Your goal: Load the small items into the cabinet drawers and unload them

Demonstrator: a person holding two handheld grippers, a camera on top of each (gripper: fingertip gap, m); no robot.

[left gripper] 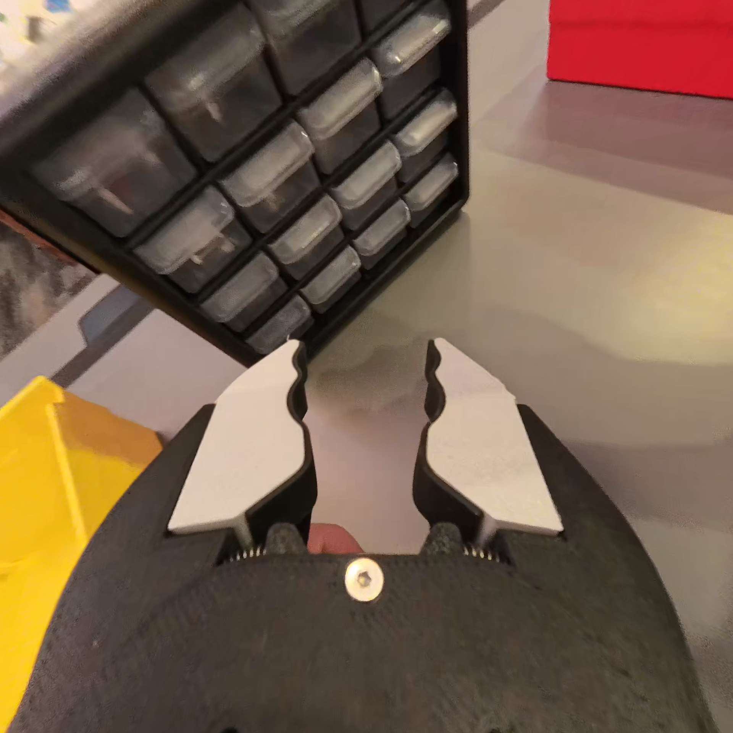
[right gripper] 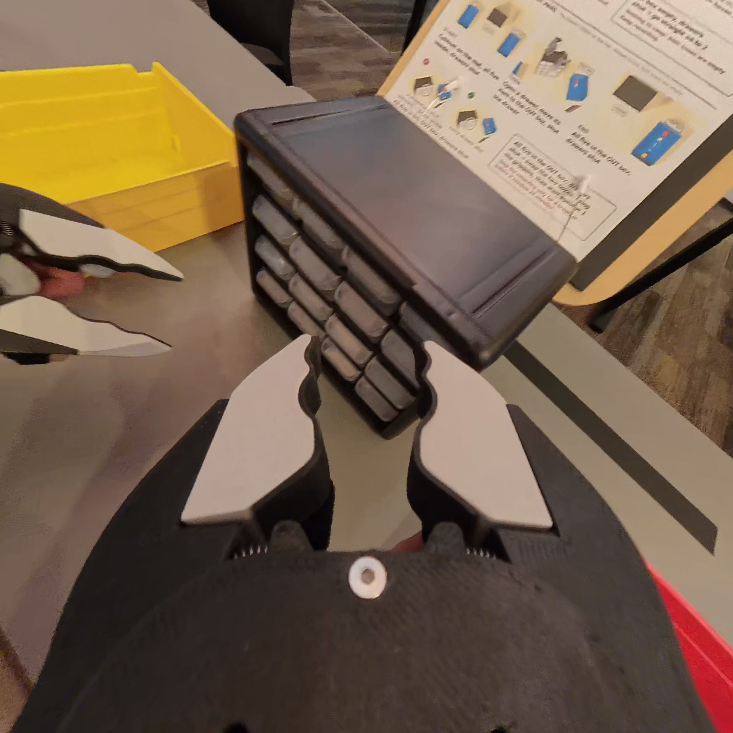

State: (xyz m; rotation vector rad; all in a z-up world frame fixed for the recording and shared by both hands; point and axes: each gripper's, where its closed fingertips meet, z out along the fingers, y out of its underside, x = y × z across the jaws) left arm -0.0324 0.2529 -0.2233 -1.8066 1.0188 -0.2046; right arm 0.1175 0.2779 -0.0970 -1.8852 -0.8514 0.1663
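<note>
Grey bench [right gripper: 119,416] carrying a black drawer cabinet [right gripper: 396,222] beside a yellow bin [right gripper: 119,131]; left gripper [left gripper: 367,349] and right gripper [right gripper: 367,345] both parted, holding nothing.

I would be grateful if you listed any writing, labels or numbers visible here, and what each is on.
Instruction sheet behind the drawer cabinet: bears printed text and small pictures; I do not transcribe it.
Drawer cabinet, yellow bin, red box: no writing visible.
Both grippers: none visible.

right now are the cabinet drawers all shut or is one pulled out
All shut: every clear drawer front visible sits flush in the black cabinet frame; none sticks out.
</note>
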